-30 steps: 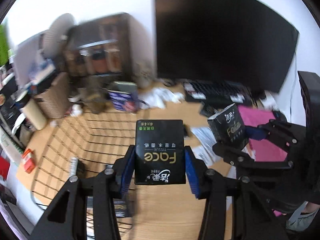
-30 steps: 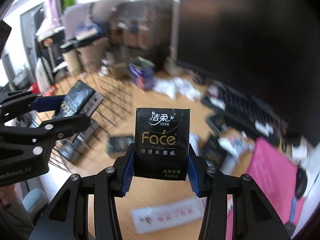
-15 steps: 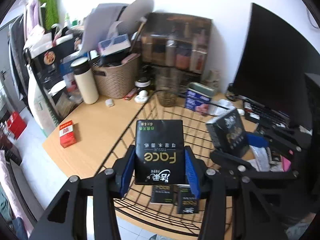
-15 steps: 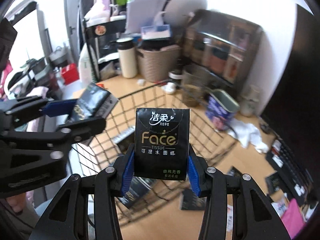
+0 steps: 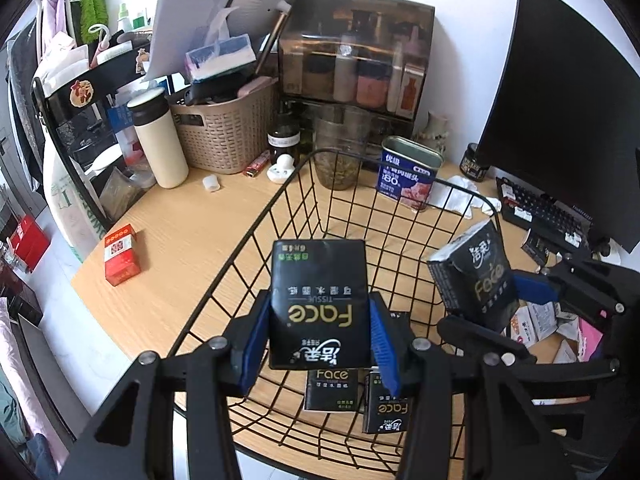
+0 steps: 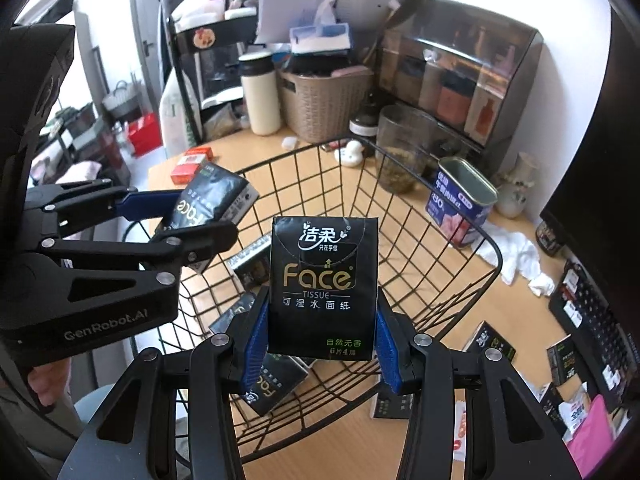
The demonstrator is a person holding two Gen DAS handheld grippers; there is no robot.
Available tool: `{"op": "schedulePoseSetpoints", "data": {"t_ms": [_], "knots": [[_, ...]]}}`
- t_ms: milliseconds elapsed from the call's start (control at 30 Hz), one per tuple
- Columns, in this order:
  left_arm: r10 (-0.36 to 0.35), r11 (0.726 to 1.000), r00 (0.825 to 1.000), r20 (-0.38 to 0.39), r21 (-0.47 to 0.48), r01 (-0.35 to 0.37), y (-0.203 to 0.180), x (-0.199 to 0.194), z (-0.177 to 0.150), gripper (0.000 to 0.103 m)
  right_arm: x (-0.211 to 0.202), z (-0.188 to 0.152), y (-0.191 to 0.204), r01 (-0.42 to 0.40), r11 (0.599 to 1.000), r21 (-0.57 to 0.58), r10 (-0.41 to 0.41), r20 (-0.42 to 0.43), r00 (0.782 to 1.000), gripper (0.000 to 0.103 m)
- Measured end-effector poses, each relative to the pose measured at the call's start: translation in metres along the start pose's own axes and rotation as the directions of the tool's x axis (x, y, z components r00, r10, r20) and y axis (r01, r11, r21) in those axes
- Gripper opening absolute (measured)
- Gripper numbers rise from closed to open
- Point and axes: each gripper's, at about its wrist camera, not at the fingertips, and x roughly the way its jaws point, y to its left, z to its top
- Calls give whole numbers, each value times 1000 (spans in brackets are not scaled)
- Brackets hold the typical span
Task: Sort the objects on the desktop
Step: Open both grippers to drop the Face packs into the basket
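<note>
Tissue packs, black, "Face" brand, spread over three places: one in each hand-held gripper, more lying inside the wire basket, a few loose on the desk.

Desk [image 5: 192, 236]: light wood, crowded along the back wall with a woven basket [image 5: 226, 136], a smoky plastic organiser [image 5: 356, 52] and a dark monitor [image 5: 568, 120].

Wire basket [image 5: 256, 224]: black, open-topped, standing on the desk directly under both hand-held grippers; tissue packs on its floor [image 5: 332, 390].

Left hand-held gripper [image 5: 320, 330]: blue pads clamped on the sides of a tissue pack [image 5: 318, 280], print upside down, held above the basket.

Right hand-held gripper [image 6: 322, 334]: pads clamped on a second tissue pack [image 6: 322, 276], print upright, also above the basket.

Blue luncheon-meat tin [image 5: 408, 172]: upright just behind the basket's far rim.

Red box [image 5: 120, 254]: lying alone on the desk, left of the basket.
</note>
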Motion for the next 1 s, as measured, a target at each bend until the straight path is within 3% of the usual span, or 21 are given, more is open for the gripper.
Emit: {"op": "schedulePoseSetpoints", "data": {"t_ms": [400, 533, 667, 1000], "knots": [[-18, 1000, 1000, 0, -11, 18, 0, 1, -1, 52, 0, -1, 3, 2, 1000, -16, -2, 4, 1000, 46], [-54, 997, 998, 16, -48, 54, 5, -3, 0, 66, -5, -2, 9, 58, 997, -50, -56, 38, 998, 48], [-12, 999, 1000, 26, -30, 13, 2, -6, 0, 67, -7, -1, 9, 58, 997, -50, -56, 45, 997, 50], [-27, 999, 1000, 6, -25, 27, 0, 0, -1, 67, -5, -2, 10, 52, 997, -56, -50, 37, 998, 51]]}}
